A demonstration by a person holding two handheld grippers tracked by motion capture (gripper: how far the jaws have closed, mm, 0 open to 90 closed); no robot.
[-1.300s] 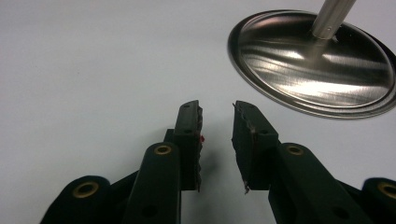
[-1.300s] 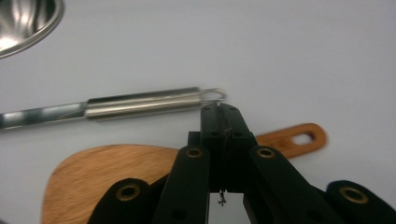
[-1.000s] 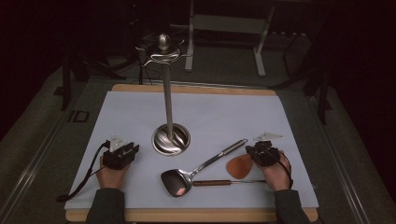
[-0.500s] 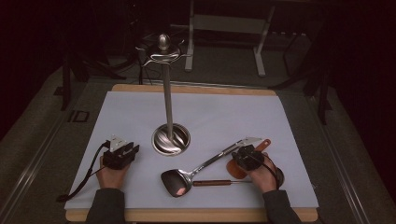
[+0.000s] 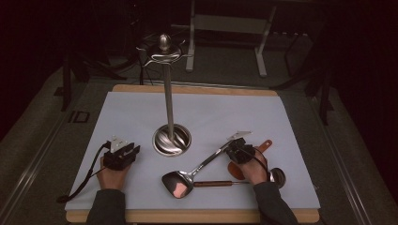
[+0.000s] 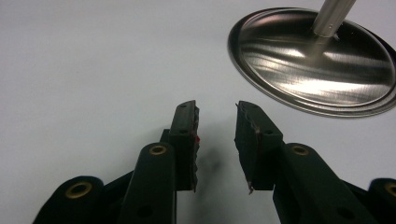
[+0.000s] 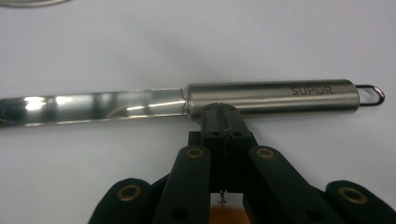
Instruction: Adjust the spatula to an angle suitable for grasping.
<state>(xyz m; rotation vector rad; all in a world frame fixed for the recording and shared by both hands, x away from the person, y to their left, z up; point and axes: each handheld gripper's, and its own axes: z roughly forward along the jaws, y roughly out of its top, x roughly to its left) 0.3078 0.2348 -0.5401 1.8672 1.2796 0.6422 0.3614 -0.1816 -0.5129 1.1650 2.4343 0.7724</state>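
A steel spatula lies slanted on the white mat, its blade point(image 5: 177, 181) near the front and its handle point(image 5: 220, 151) running up to the right. In the right gripper view the handle point(image 7: 280, 95) crosses the picture, with a wire loop at its right end. My right gripper point(image 7: 223, 116) is shut, empty, and its tips sit right at the handle's near side. In the high view that right gripper point(image 5: 237, 149) rests at the handle's end. My left gripper point(image 5: 126, 152) rests on the mat at the left. Its jaws point(image 6: 217, 122) stand open around bare mat, just short of the stand's base point(image 6: 317, 60).
A tall steel hook stand point(image 5: 168, 93) rises from a round base point(image 5: 172, 139) at the mat's middle. A wooden-handled utensil point(image 5: 213, 183) lies level by the spatula's blade. A brown spoon point(image 5: 265, 145) lies under the right hand. The table's front edge point(image 5: 187, 216) is close.
The right hand has slid left across the mat, from over the brown spoon to the steel spatula's handle. The left hand has kept still.
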